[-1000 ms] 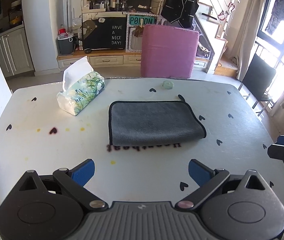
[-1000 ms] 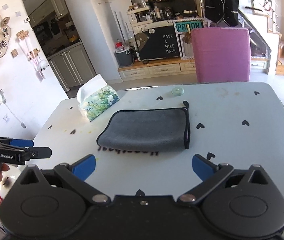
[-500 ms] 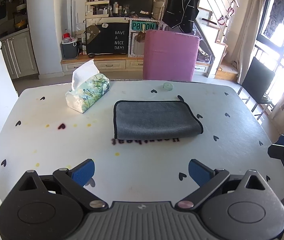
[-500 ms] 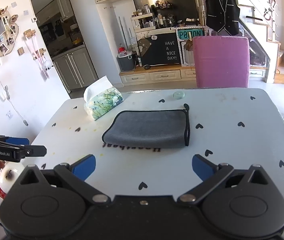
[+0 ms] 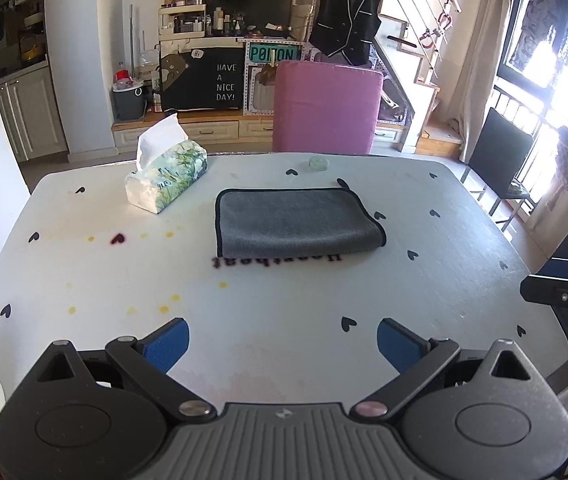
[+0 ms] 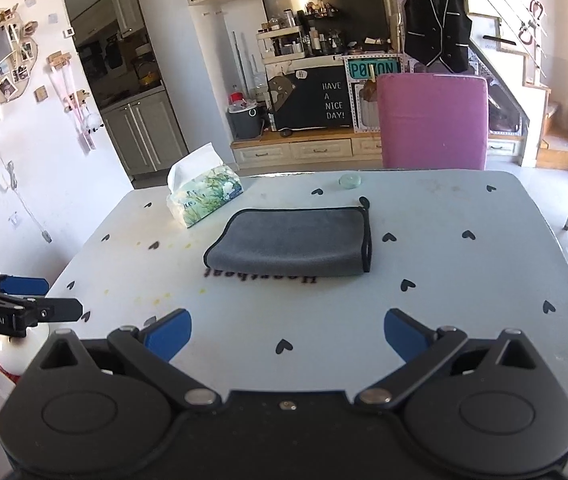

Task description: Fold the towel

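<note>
- Both grippers have backed away from the grey towel (image 5: 298,222), which looks smaller than a second ago.
- Left gripper (image 5: 283,344) and right gripper (image 6: 287,332) gape, empty.
- Towel lies folded beside the tissue pack (image 5: 165,178); folding seems done.

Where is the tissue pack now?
In both wrist views the tissue pack sits on the far left part of the table, left of the grey towel and apart from it.

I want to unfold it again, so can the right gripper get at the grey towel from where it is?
Probably yes: the right gripper is open and empty, and only bare table lies between it and the towel.
</note>
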`<state>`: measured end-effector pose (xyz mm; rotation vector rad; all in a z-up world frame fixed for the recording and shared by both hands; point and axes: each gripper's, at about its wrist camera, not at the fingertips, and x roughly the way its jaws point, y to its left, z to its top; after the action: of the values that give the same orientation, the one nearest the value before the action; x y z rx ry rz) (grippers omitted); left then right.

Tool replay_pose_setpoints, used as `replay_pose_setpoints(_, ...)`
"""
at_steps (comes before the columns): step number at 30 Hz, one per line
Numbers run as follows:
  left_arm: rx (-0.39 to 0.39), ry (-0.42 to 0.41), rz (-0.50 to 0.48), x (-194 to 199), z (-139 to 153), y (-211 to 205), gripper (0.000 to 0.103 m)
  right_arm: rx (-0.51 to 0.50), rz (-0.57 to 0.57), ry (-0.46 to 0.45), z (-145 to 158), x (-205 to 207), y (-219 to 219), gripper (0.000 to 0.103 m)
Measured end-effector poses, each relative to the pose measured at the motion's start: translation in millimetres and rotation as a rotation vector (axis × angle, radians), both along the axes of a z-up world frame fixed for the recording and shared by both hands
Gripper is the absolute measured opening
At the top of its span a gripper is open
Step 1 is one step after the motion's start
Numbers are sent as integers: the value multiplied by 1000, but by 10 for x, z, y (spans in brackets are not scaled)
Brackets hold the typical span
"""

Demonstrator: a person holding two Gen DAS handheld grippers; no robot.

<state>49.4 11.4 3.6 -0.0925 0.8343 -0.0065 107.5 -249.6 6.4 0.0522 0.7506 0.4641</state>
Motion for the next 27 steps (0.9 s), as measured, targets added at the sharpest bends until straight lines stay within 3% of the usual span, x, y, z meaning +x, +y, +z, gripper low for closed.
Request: replay_pose_setpoints(27,15,-41,-7,-571,-93,-69,101,36,-5,-15,-75,-571,-98,103)
